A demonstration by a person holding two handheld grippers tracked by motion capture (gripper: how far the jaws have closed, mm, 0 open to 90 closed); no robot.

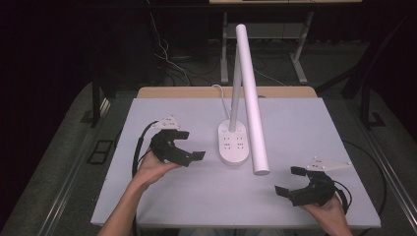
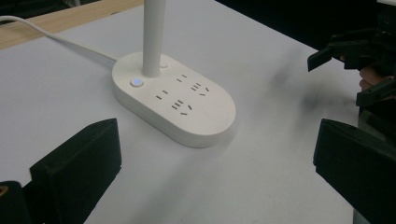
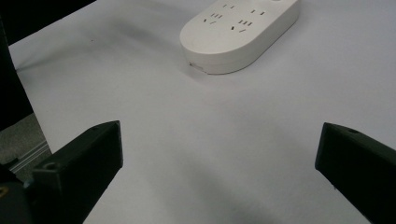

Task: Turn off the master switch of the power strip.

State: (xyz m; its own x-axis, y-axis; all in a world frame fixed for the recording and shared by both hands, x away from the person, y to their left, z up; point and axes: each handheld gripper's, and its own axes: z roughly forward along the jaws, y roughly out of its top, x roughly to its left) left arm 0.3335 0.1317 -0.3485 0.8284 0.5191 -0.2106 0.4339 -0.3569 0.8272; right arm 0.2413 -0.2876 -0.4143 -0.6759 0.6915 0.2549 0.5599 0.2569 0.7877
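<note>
Showing a white desk lamp [image 1: 234, 147] standing at the middle of a pale grey table [image 1: 305, 128], with its oval base carrying sockets and a small round button [image 2: 136, 82]. Rising from the base, an upright stem [image 1: 236, 83]; slanting forward and down over the table, a long white light bar [image 1: 252, 98], its end hanging right of the base. Trailing from the back of the base toward the far wooden edge, a white cord [image 2: 56, 39].

Hovering just left of the base, left gripper [image 1: 193, 145], held in a hand [image 1: 150, 169], jaws standing apart and grasping nothing. Sitting near the table's front right corner, well apart from the lamp, right gripper [image 1: 290, 181], jaws likewise spread wide on nothing. Facing the base across bare tabletop in both gripper views, each pair of black jaws.
</note>
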